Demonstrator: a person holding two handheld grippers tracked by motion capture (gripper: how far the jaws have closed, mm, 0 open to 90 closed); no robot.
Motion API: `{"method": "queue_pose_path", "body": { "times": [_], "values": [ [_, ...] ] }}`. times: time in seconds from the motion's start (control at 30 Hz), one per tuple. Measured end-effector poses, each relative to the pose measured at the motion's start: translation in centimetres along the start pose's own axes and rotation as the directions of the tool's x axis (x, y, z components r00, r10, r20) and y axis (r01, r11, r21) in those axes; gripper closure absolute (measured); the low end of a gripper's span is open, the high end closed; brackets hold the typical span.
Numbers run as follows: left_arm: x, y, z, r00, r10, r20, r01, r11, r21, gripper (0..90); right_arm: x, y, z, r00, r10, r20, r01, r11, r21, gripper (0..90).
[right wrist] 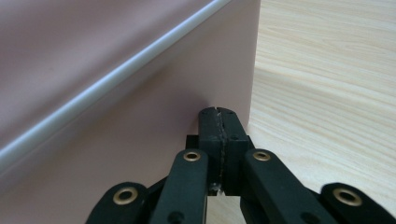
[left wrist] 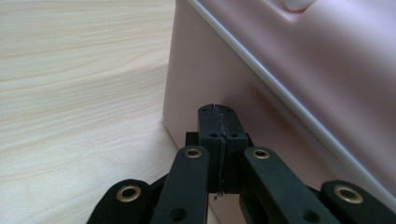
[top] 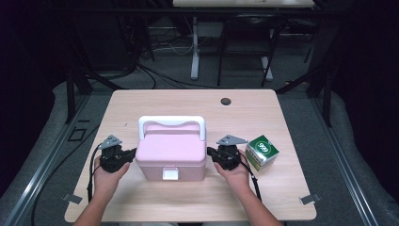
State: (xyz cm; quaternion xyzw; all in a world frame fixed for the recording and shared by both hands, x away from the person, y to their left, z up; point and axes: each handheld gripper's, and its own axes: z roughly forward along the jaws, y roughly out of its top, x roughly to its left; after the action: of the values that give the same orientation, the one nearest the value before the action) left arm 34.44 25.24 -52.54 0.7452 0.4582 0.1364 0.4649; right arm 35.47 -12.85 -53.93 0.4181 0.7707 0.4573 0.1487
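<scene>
Pink box point(top: 171, 153) on table point(top: 141, 106), left tongs point(top: 133, 153) and right tongs point(top: 210, 151) pressed together, tips against its left and right sides, green carton point(top: 262, 151) right.

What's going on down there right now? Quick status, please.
Both claws shut, left claw and right claw at opposite sides of the pink lidded box. Box on the table, latch closed. Green carton sits apart.

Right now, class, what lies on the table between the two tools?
The pink box with its white handle sits between the left tool and the right tool, each shut tip against a side wall, as the high view shows.
</scene>
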Motion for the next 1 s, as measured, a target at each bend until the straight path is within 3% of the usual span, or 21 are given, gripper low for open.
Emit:
{"method": "queue_pose_path", "body": {
  "times": [0.27, 0.67, 1.0],
  "values": [
    [-1.1, -0.1, -0.1, 1.0000, 0.001, 0.007, -0.001, 0.9998, 0.018, 90.0, 0.1, -0.2, -1.3, 0.9998, -0.013, 0.015, 0.013, 1.000, 0.004, 90.0],
    [-3.2, -0.5, 0.1, 0.9991, 0.027, 0.031, -0.028, 0.9992, 0.028, 90.0, 0.3, -1.8, -4.0, 0.9994, 0.007, 0.034, -0.007, 1.000, -0.003, 90.0],
    [-5.2, -0.8, 0.4, 0.9949, 0.060, 0.082, -0.063, 0.9971, 0.042, 90.0, 0.1, -3.3, -6.4, 0.9978, 0.021, 0.063, -0.020, 1.000, -0.007, 90.0]
  ]
}}
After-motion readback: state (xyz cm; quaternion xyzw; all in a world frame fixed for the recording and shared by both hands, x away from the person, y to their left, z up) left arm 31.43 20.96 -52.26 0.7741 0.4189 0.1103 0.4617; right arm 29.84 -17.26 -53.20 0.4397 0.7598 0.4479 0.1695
